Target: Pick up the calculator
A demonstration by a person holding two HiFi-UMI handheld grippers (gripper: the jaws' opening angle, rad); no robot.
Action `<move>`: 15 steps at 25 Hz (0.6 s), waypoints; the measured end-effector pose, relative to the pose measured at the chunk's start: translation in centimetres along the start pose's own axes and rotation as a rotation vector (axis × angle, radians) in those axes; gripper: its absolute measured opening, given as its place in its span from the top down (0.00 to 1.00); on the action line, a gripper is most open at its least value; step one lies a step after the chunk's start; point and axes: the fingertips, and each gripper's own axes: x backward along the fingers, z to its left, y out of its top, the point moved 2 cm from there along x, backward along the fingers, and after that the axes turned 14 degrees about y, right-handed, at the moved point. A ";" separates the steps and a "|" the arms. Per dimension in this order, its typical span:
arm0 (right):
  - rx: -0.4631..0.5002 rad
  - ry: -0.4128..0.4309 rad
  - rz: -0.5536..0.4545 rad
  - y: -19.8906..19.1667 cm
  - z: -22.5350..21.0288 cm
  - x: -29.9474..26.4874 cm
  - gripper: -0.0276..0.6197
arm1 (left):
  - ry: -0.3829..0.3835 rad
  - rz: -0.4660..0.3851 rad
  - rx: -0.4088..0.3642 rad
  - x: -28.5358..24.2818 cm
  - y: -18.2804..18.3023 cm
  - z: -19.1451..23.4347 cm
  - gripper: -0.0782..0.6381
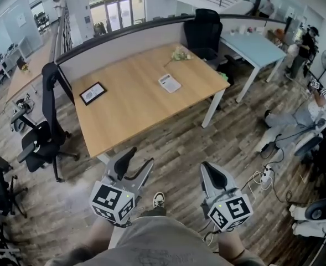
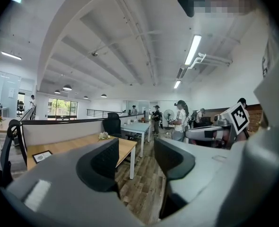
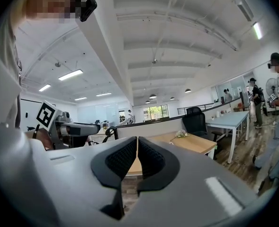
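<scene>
1 calculator [image 1: 169, 83] on wood desk [image 1: 130, 115], w/ 1 black frame [image 1: 92, 93] & 1 flower sprig [image 1: 179, 54]. 2 grippers held low by torso, well short of desk: left gripper [image 1: 140, 158] jaws spread, empty; right gripper [image 1: 211, 172] jaws pressed together.

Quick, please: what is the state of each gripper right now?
Left gripper: open, holding nothing.
Right gripper: closed, holding nothing.

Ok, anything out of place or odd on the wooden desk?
Nothing stands out. The calculator lies flat on the desk, untouched, with a dark framed panel and a small flower bunch apart from it.
</scene>
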 end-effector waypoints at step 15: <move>0.028 -0.077 0.041 2.2 -8.8 -10.2 0.93 | 0.018 -0.003 0.053 -11.7 1.8 9.7 0.57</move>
